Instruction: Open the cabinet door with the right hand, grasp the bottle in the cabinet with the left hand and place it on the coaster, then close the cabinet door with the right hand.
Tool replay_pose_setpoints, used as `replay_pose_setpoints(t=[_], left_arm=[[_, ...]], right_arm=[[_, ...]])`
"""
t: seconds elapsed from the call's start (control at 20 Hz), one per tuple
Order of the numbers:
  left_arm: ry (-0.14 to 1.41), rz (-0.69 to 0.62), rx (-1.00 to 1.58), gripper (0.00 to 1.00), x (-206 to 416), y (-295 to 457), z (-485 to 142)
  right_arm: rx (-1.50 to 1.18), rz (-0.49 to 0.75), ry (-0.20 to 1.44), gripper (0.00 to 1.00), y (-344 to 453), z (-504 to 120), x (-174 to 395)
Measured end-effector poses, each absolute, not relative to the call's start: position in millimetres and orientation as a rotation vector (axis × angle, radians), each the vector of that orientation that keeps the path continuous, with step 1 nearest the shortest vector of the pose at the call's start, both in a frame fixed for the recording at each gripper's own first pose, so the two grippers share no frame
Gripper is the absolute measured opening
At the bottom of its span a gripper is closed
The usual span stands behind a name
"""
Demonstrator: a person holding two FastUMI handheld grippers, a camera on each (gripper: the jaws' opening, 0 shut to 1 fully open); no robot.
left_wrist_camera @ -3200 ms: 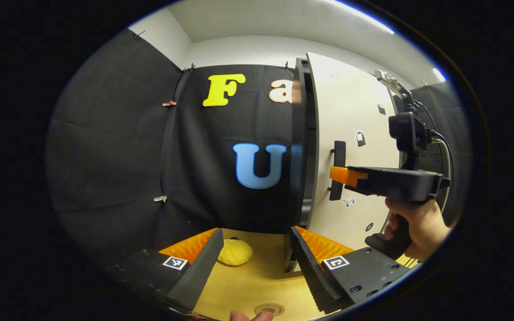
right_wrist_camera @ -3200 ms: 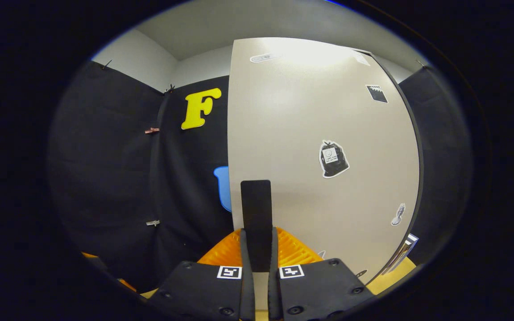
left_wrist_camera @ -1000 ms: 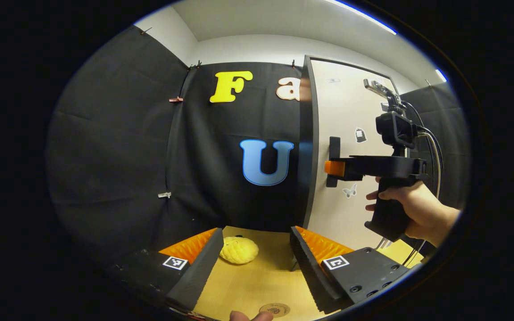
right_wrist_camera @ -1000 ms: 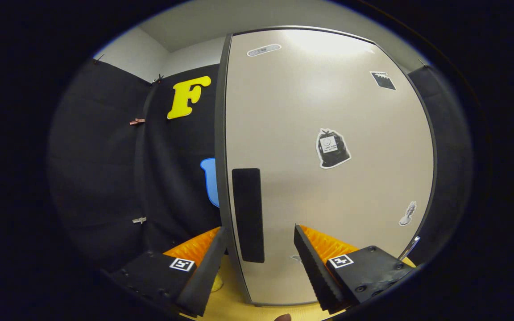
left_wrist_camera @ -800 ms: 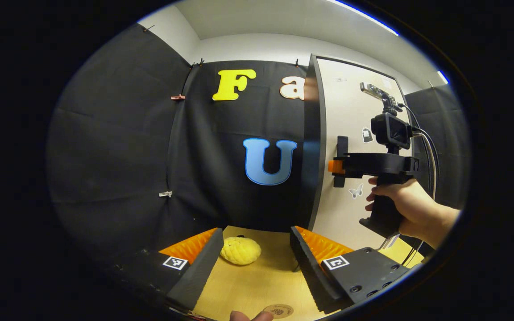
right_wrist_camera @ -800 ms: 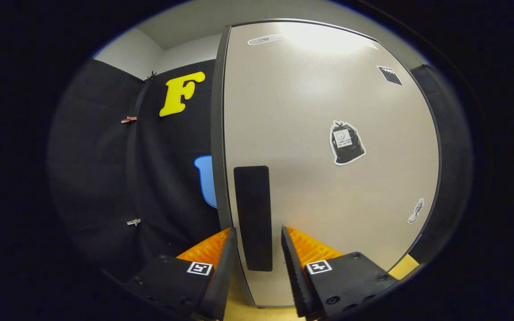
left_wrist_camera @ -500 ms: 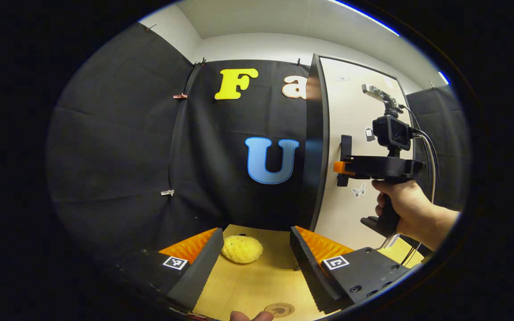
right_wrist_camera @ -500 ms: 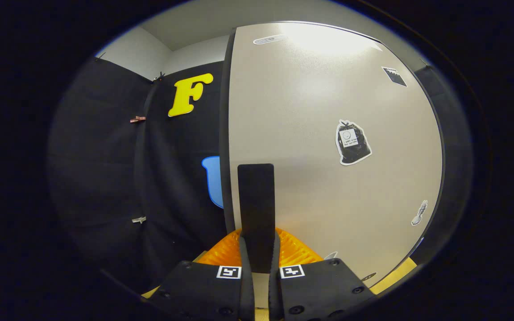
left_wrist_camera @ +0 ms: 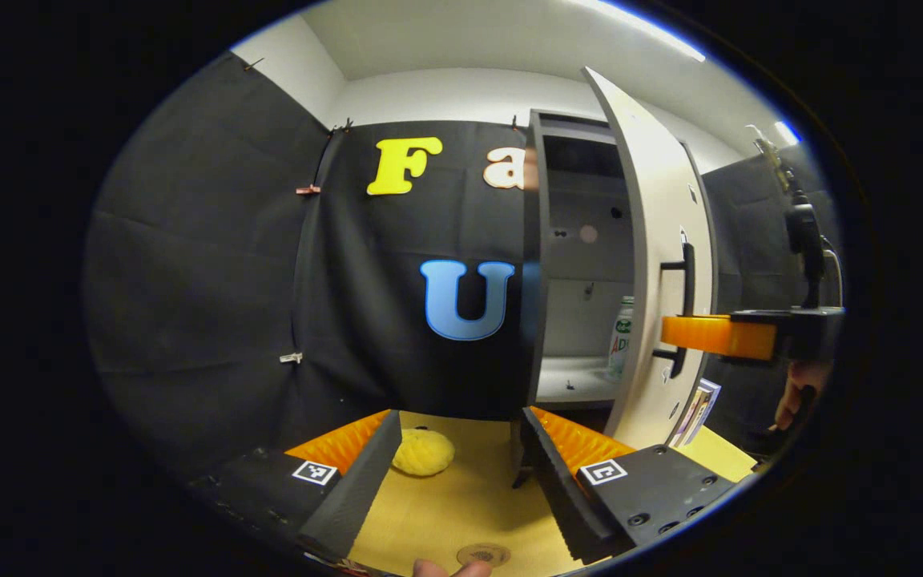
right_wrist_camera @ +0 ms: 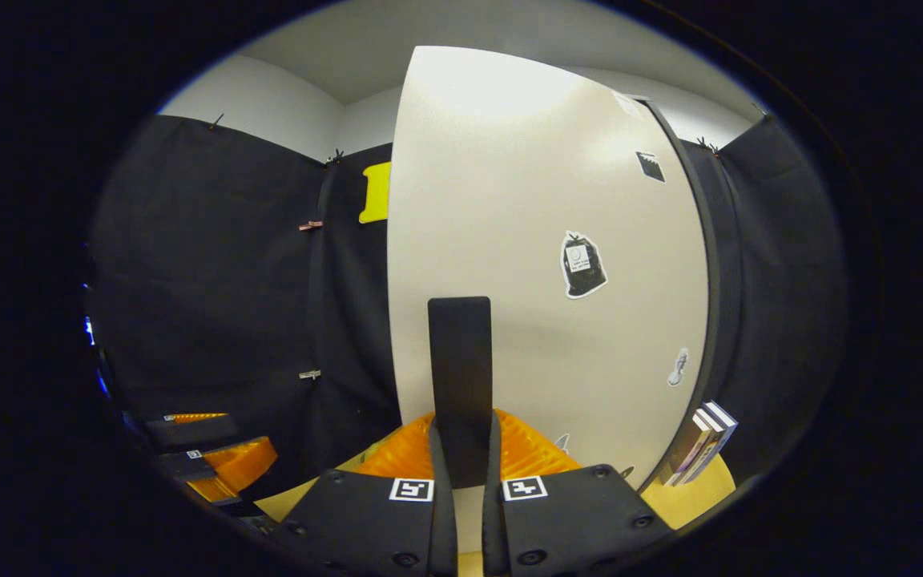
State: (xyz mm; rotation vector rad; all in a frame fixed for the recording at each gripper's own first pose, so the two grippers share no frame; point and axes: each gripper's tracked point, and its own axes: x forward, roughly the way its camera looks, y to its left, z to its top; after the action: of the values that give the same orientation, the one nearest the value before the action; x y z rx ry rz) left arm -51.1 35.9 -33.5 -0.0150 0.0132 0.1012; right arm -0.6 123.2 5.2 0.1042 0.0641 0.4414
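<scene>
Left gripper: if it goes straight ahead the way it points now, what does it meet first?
Probably the yellow sponge on the table, lying ahead of the open left gripper near its left finger. Behind that hangs the black wall; depth is uncertain.

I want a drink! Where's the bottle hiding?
In the left gripper view, the bottle stands on the cabinet's shelf, right of centre, peeking out just behind the open door.
</scene>
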Motion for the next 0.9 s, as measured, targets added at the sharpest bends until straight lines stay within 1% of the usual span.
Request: replay_pose_setpoints(t=[0.05, 0.1, 0.15, 0.35, 0.55, 0.7, 0.9], left_arm=[[0.015, 0.087, -0.012, 0.94, -51, 25, -34], [0.016, 0.071, -0.010, 0.97, -49, 13, -33], [0.017, 0.059, -0.012, 0.95, -48, 3, -32], [0.022, 0.011, -0.017, 0.95, -35, -39, -27], [0.020, -0.047, -0.027, 0.94, -8, -82, -23], [0.008, -0.120, -0.019, 0.94, 33, -126, -14], [-0.010, -0.198, -0.018, 0.94, 101, -184, -5]], right_arm=[[0.108, 0.438, 0.072, 0.16, 109, 6, -12], [0.105, 0.435, 0.075, 0.16, 97, 8, -21], [0.099, 0.430, 0.081, 0.16, 85, 8, -29], [0.098, 0.393, 0.082, 0.16, 44, 8, -52], [0.088, 0.331, 0.073, 0.16, -2, 11, -69], [0.093, 0.270, 0.073, 0.15, -39, 11, -78], [0.059, 0.186, 0.045, 0.14, -87, 16, -81]])
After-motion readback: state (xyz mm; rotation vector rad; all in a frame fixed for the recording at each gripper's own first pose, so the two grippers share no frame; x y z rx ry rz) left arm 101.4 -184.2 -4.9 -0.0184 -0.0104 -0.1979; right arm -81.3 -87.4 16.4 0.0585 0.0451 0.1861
